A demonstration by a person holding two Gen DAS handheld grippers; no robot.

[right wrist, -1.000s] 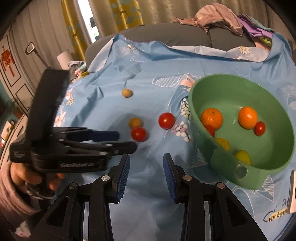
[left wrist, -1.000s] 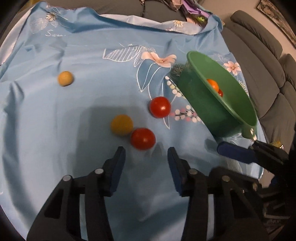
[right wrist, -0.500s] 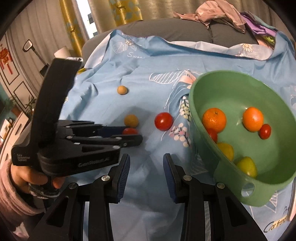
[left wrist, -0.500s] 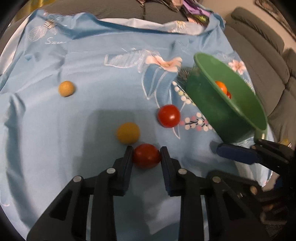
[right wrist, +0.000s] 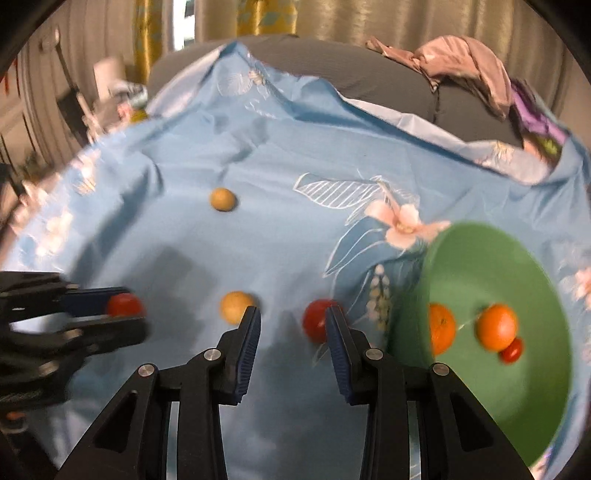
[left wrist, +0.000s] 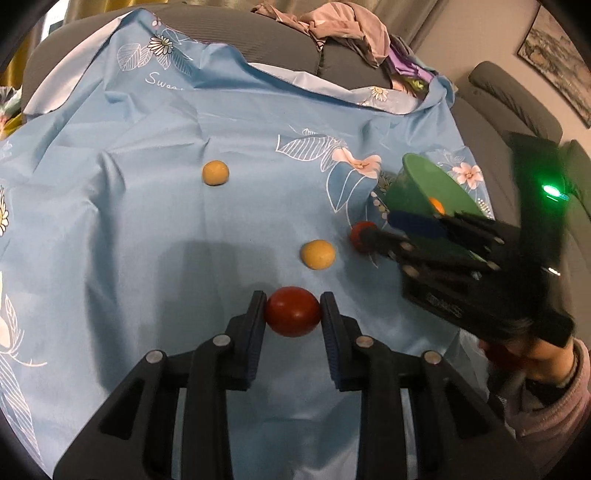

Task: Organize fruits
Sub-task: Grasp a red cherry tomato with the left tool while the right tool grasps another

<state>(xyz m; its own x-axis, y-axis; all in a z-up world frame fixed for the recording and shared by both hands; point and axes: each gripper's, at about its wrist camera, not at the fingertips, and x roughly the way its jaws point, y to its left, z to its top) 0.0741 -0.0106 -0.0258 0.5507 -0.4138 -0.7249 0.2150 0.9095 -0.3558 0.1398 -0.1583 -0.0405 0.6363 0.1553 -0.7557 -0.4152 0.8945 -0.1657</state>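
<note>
- Nearest you, left gripper point(left wrist: 292, 308) is clamped on a red tomato point(left wrist: 292, 312), just above the blue cloth point(left wrist: 147, 229), likely bound for the bowl.
- Right gripper point(right wrist: 291, 325) is open and empty, its right finger against the second tomato point(right wrist: 316, 323).
- Beyond: yellow fruit point(left wrist: 317, 254) sits between; green bowl point(right wrist: 517, 387) right, partly filled; another yellow ball point(left wrist: 215, 172) far.

Surface I'm working over is a light blue floral cloth point(left wrist: 155, 229), wrinkled, draped over grey sofa cushions point(left wrist: 280, 48). Lying on it: a tan ball point(left wrist: 215, 172) far back, a second tan ball point(left wrist: 317, 254) nearer, a red tomato point(right wrist: 317, 325) just right of that one, and a green bowl point(right wrist: 517, 391) at the right edge. Pile of clothes point(left wrist: 332, 26) sits on the sofa back beyond the cloth.
</note>
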